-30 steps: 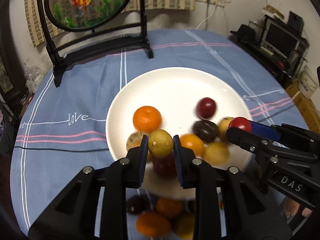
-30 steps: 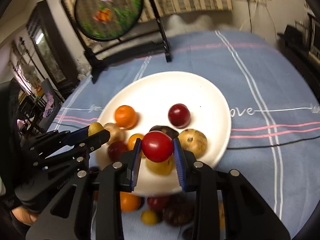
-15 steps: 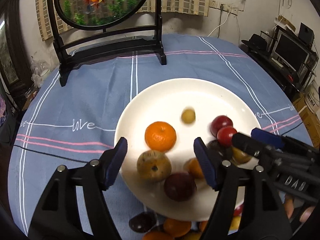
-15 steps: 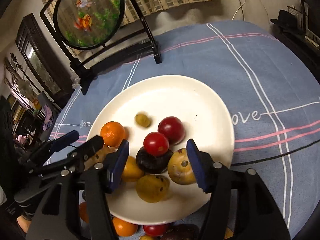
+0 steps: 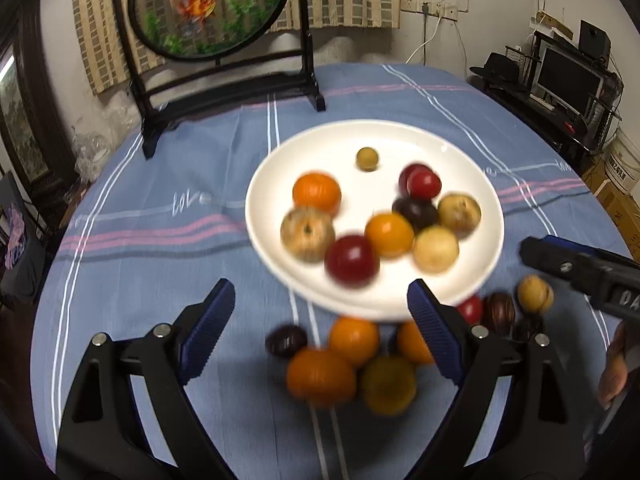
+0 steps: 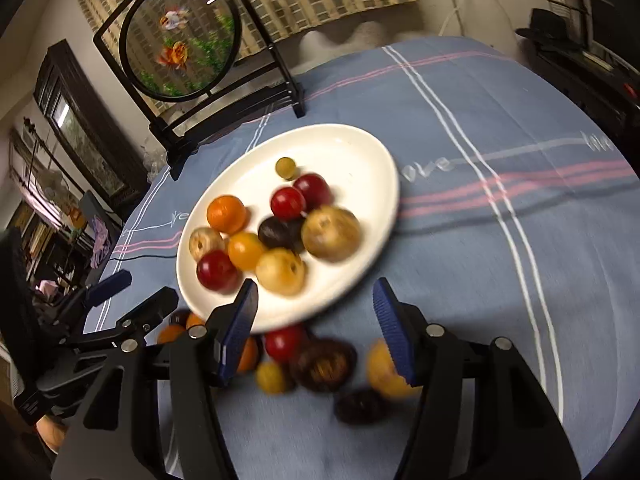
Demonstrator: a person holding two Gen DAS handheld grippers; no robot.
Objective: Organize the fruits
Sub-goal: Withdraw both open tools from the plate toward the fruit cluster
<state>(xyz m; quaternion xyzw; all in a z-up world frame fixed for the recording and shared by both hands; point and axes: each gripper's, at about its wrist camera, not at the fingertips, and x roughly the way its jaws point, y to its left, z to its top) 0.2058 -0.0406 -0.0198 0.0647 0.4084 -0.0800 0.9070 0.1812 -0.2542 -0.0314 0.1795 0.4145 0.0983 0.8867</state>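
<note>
A white plate (image 5: pixel 360 140) (image 6: pixel 352 148) on the blue cloth holds several fruits. Among them are a small olive-green fruit (image 5: pixel 367 159) (image 6: pixel 285 167) lying alone at the back and a red fruit (image 5: pixel 423 185) (image 6: pixel 287 203). My left gripper (image 5: pixel 320 292) hangs before the plate's near rim, its jaws opening wide, with nothing pressed between them. My right gripper (image 6: pixel 315 284) is open and empty at the plate's near right edge. Below both lies a loose pile of fruits on the cloth, with an orange one (image 5: pixel 321 376) and a dark one (image 6: pixel 323 364).
A round goldfish screen on a black stand (image 5: pixel 208 8) (image 6: pixel 180 40) rises at the table's far side. A desk with a monitor (image 5: pixel 568 76) stands off the table to the right. A person's hand (image 5: pixel 612 364) shows at the right edge.
Both grippers opened and let go: the olive-green fruit and the red fruit now lie on the plate. Both grippers drew back toward the near side, over the loose pile.
</note>
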